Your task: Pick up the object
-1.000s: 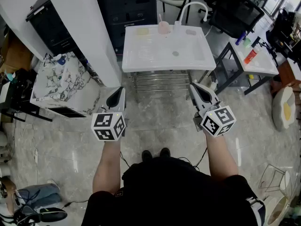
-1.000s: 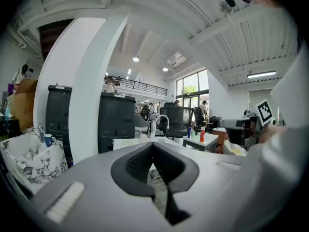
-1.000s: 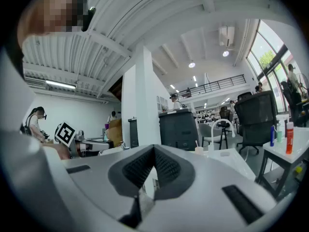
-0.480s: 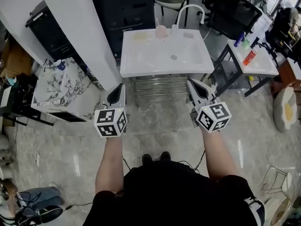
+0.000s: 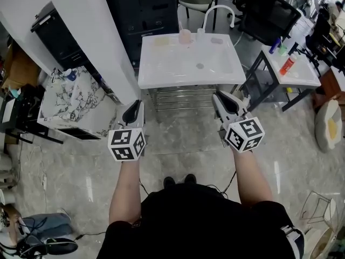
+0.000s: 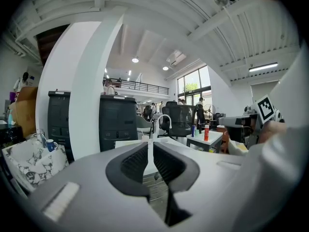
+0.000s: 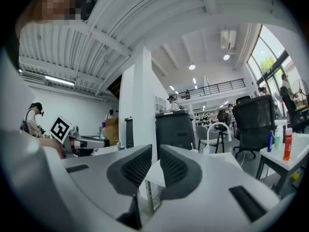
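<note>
A white sink table (image 5: 161,82) stands ahead of me with a curved faucet (image 5: 218,9) at its back. On its top sit a pink cup (image 5: 185,35), a pale yellow pad (image 5: 161,40) and a small grey item (image 5: 216,40). My left gripper (image 5: 133,107) and right gripper (image 5: 219,98) hover over the floor just short of the table's front edge. Both are shut with nothing between the jaws. In the left gripper view the left gripper (image 6: 150,146) points at the faucet (image 6: 164,120). In the right gripper view the right gripper (image 7: 155,153) points toward the table too.
A white pillar (image 5: 102,31) and a black cabinet (image 5: 145,7) stand at the back left. A marble-patterned box (image 5: 75,99) sits left of the table. To the right is a side table (image 5: 302,80) with a red bottle (image 5: 287,63), and behind it an office chair (image 5: 267,15).
Both grippers have edged slightly toward the sink table. Their jaws stay shut.
</note>
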The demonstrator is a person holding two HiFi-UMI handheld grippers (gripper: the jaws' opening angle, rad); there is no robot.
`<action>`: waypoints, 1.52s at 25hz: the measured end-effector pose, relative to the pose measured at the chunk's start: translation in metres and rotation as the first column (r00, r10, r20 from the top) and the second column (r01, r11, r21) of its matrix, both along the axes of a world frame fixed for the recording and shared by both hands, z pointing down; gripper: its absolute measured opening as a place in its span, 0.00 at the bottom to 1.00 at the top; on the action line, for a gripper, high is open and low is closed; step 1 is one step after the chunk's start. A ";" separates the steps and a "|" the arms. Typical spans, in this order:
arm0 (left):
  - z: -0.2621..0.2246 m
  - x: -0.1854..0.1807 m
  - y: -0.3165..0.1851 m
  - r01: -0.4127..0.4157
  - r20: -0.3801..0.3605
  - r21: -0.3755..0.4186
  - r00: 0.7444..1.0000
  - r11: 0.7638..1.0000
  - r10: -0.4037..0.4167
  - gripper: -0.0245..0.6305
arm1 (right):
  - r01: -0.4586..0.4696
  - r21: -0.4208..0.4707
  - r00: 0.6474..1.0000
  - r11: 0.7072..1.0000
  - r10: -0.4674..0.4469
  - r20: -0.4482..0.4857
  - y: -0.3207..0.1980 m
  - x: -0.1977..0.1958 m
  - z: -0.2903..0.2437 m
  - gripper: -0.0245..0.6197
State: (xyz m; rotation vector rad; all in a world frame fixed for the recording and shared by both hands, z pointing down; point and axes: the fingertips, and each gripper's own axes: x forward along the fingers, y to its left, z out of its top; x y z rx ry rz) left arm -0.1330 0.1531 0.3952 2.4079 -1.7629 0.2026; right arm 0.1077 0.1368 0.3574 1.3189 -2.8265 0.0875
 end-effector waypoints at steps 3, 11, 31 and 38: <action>0.001 0.000 0.004 -0.004 -0.009 -0.006 1.000 1.000 0.004 0.20 | -0.004 -0.002 1.000 1.000 0.004 -0.005 0.001 0.003 0.002 0.07; 0.000 0.001 0.003 -0.007 -0.021 -0.014 1.000 1.000 0.007 0.36 | -0.009 -0.019 1.000 1.000 0.009 -0.009 0.001 0.015 0.005 0.37; 0.002 0.048 0.006 -0.009 -0.006 -0.018 1.000 1.000 0.009 0.53 | -0.023 -0.053 0.999 0.998 0.025 0.048 0.010 0.075 0.017 0.52; 0.004 0.052 -0.016 -0.028 0.006 -0.007 1.000 1.000 0.028 0.53 | -0.018 -0.077 0.998 0.997 0.022 0.051 -0.008 0.073 0.029 0.52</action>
